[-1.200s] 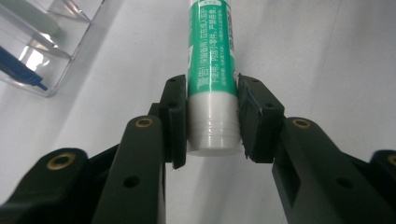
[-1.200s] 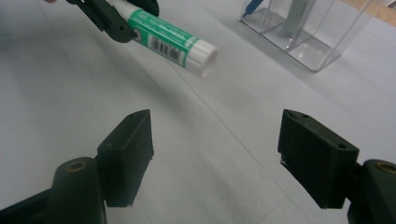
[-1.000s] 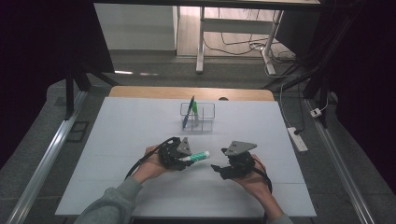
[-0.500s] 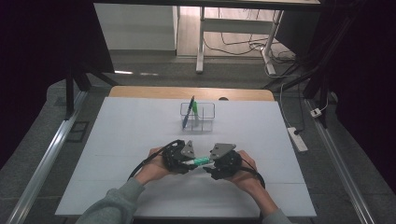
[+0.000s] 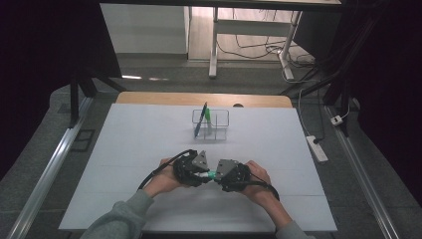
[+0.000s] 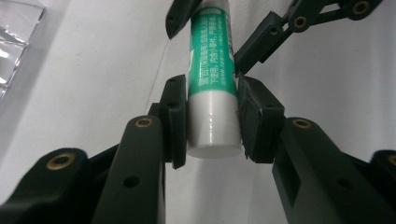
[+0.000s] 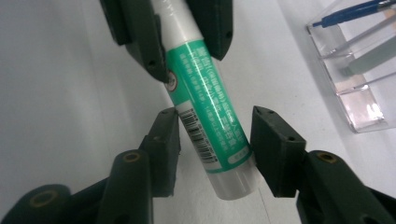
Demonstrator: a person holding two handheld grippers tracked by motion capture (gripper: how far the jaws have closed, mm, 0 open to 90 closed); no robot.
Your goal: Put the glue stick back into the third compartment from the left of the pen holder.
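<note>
Green and white, the glue stick (image 5: 211, 175) lies level just above the white table (image 5: 124, 149) in the high view, bridging the left gripper (image 5: 196, 170) and the right gripper (image 5: 224, 175), which now stand nose to nose near the table's front edge; a second ago the right gripper hung well apart to the side, and it has since slid in along the table to meet the stick's free end, while the left hand has kept its place; behind them, near the far edge, the clear holder (image 5: 211, 124) stands with a blue pen (image 5: 201, 119) leaning in it; in the left gripper view the pads (image 6: 175, 119) press on both sides of the stick's white end (image 6: 214, 126), jaws roughly half open and firmly clamped, with the other gripper's jaws reaching round the green part farther up; in the right gripper view the jaws have just been closing round the other end (image 7: 210, 140), the stick slanting between them, one pad (image 7: 163, 140) touching the barcode side and the other (image 7: 273, 149) looking just at the label's edge, so full contact is hard to confirm; judged from this, the two-handed hold is nearly set, likely to pull the cap or hand the stick over, and the right grip should firm up first.
</note>
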